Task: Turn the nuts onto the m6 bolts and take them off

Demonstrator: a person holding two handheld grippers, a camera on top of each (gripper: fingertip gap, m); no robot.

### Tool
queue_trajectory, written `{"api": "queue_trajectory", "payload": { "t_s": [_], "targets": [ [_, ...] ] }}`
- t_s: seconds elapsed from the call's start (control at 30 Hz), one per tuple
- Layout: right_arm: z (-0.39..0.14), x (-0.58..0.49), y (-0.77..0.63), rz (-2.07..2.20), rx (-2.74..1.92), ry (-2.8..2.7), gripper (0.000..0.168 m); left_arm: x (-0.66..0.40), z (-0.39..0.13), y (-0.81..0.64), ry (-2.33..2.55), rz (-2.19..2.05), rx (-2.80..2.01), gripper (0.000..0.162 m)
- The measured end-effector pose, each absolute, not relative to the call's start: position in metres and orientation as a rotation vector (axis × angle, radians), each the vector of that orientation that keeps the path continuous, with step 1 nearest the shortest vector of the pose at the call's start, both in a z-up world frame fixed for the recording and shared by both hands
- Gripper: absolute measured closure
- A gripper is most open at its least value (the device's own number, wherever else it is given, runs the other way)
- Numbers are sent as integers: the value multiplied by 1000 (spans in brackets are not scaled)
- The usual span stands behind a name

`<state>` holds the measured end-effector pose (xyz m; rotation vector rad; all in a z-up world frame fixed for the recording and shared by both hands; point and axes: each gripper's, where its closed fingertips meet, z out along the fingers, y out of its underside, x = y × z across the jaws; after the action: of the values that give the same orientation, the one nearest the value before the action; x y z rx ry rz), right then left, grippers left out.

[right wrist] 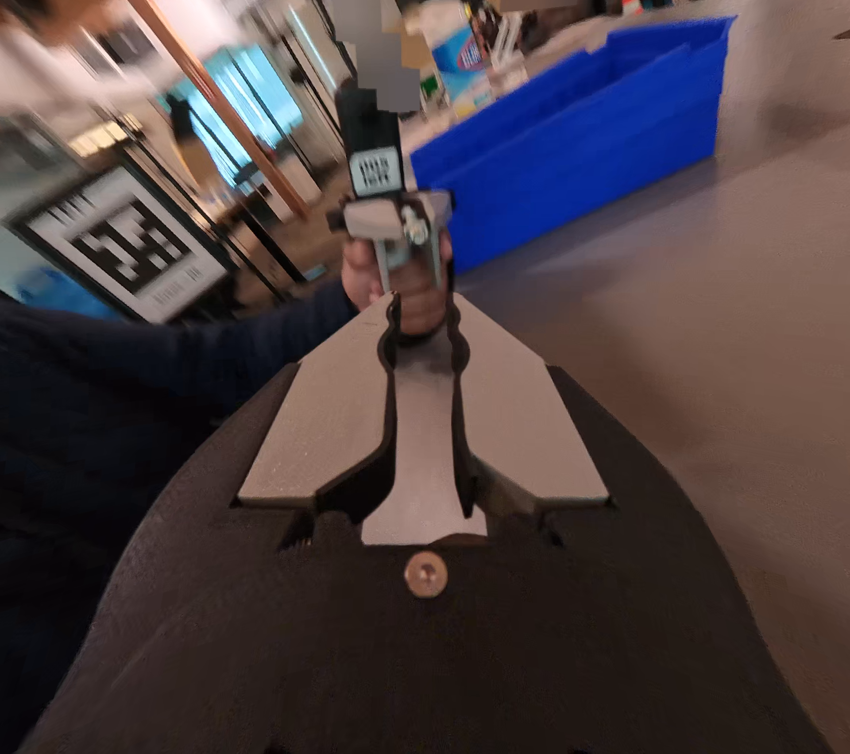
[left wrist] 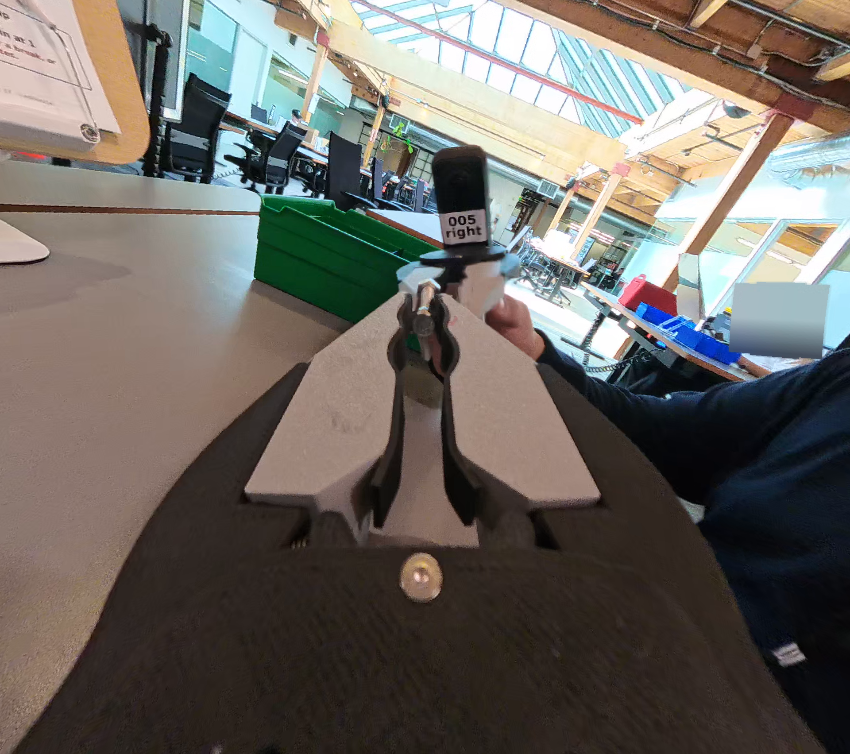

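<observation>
My left gripper (left wrist: 423, 318) is clamped on the bolt (left wrist: 425, 304), held up off the surface (left wrist: 138, 318). My right gripper (right wrist: 425, 308) is apart w/ nothing in it. Nut (right wrist: 414, 228) looks barely threaded; bump it & it could cross-thread or drop.

In the left wrist view the light is bright daylight from the skylights (left wrist: 529, 42) above, with glare at the far windows (left wrist: 754, 207), and the picture is sharp. The right wrist view is dimmer and has strong motion blur. Both views bend straight lines near the edges.
</observation>
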<state>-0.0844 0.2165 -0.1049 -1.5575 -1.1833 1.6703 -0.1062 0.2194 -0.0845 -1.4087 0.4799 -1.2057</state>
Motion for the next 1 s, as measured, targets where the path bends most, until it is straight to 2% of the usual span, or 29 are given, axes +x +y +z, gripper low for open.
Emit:
{"api": "queue_trajectory", "payload": {
  "t_s": [0.1,0.2,0.3,0.53,0.8,0.93,1.0],
  "targets": [
    [-93,-83,218,1855,-1524,-1068,159,-97,-89,216,511,-1210,-1422,155],
    [-104,-88,219,1763,-1572,-1106,160,-91,-90,213,558,-1176,-1423,155],
    [-100,-89,211,1798,-1542,-1132,168,-88,-95,214,569,-1142,-1443,155],
    [-95,-85,216,1840,-1524,-1085,168,-81,-118,217,669,-996,-1546,155],
    [-108,-92,215,1694,-1564,-1162,168,-68,-139,219,781,-837,-1625,155],
    [-107,-93,211,1669,-1534,-1195,152,-72,-137,222,744,-862,-1631,155],
    [-107,-94,211,1653,-1534,-1201,152,-71,-137,221,746,-870,-1630,155]
  ]
}}
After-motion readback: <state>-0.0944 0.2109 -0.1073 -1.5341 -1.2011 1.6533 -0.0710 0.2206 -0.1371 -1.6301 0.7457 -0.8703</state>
